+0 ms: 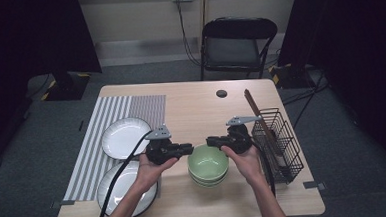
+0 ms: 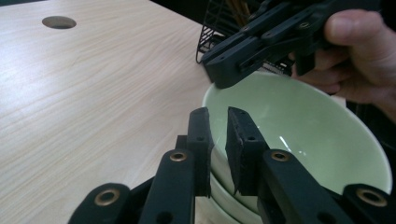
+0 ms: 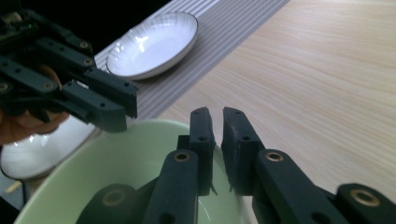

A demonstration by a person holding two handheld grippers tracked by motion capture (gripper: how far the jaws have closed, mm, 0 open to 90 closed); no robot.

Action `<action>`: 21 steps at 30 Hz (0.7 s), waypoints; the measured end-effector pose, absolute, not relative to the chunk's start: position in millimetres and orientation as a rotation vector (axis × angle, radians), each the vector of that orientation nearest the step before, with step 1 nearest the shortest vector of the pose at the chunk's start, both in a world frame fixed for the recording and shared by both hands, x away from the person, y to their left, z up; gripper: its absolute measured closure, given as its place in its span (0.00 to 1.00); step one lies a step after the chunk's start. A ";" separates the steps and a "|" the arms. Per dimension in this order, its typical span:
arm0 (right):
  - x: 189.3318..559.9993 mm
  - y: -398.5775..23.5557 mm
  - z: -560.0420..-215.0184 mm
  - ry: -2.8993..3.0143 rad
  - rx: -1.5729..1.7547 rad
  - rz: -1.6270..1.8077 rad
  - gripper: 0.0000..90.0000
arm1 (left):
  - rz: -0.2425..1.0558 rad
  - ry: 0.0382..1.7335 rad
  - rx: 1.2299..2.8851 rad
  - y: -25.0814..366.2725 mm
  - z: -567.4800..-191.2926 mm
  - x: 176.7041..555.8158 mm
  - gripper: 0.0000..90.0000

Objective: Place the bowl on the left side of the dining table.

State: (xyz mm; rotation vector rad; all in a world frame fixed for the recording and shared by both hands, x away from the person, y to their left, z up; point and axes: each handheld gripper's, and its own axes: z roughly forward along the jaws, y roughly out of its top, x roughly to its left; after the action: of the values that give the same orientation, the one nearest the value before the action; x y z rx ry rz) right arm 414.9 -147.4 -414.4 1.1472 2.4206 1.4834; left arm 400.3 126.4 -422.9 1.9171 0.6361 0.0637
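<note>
A stack of pale green bowls (image 1: 208,164) stands near the table's front edge, between my two hands. My left gripper (image 1: 189,148) comes in from the left, and its jaws straddle the top bowl's (image 2: 299,130) near rim, one outside and one inside. This left gripper (image 2: 217,114) is shut on that rim. My right gripper (image 1: 210,140) reaches the opposite rim from the right. In the right gripper view, my right gripper (image 3: 217,114) is shut on the green bowl's (image 3: 116,172) rim. The two grippers' tips nearly meet over the bowl.
Two white plates (image 1: 125,137) (image 1: 116,192) lie on a grey striped placemat (image 1: 146,108) at the left. A black wire rack (image 1: 277,139) with brown chopsticks stands at the right edge. A cable hole (image 1: 222,93) sits at the table's far side, and a black chair (image 1: 235,41) stands beyond it.
</note>
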 end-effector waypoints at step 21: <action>408.8 -161.5 -423.6 2.411 1.159 1.509 0.95 | -0.038 0.363 1.967 104.2 -398.9 350.7 0.78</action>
State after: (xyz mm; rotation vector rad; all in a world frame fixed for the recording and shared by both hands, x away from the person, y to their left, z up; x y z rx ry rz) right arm 408.8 -161.5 -423.6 1.1586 2.4113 1.5088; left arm 350.7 104.2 -398.9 1.9673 0.3633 -0.0376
